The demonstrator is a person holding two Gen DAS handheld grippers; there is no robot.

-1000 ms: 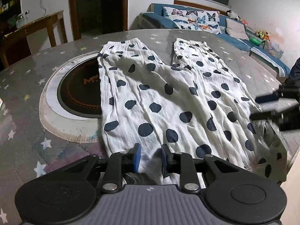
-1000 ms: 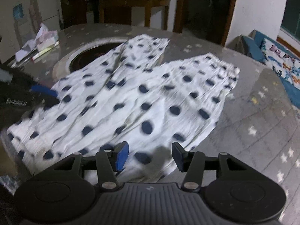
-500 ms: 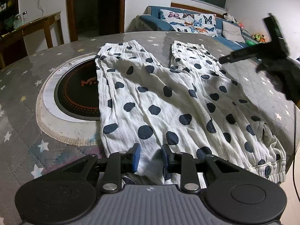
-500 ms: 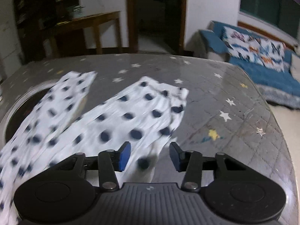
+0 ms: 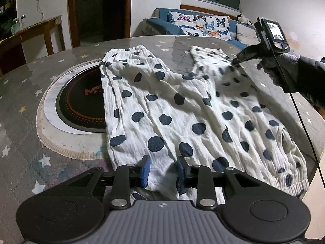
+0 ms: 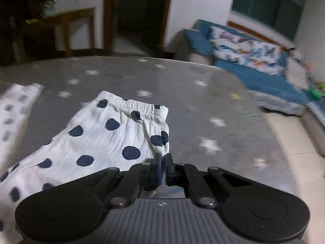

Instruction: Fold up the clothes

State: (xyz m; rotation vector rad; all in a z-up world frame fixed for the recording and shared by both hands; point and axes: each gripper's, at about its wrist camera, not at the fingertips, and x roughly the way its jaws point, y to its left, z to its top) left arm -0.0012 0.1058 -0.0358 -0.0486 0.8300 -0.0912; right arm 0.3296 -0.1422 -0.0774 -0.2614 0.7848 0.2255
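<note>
Garment: white crinkled cotton trousers with dark navy polka dots (image 5: 182,109), spread flat, two legs running away from the left wrist camera to elastic cuffs at the far end.
Location: on the round grey star-print surface (image 5: 24,105); the left leg overlaps the edge of the black round inset hotplate with orange markings (image 5: 81,103).
Cloth condition: rumpled, long creases down both legs; near waistband bunched and gathered at the lower right.
Left gripper (image 5: 162,169): black, blue pads, jaws part-open and just been easing wider; waistband cloth lies between the pads, but whether they still pinch it I cannot tell.
Right gripper (image 6: 163,165): jaws have just snapped closed, pads nearly touching; they sit at the outer edge of the right leg just below its elastic cuff (image 6: 138,106). Cloth appears nipped at the tips, though the contact itself is hidden behind the pads.
Right hand: in a grey glove (image 5: 278,69), seen from the left view at the far right cuff.
Change from a second ago: the right gripper was wide open beside the near waistband; now it is at the far cuff. Trousers lie much as before.
Background: blue sofa with butterfly-print cushion (image 5: 199,27).
</note>
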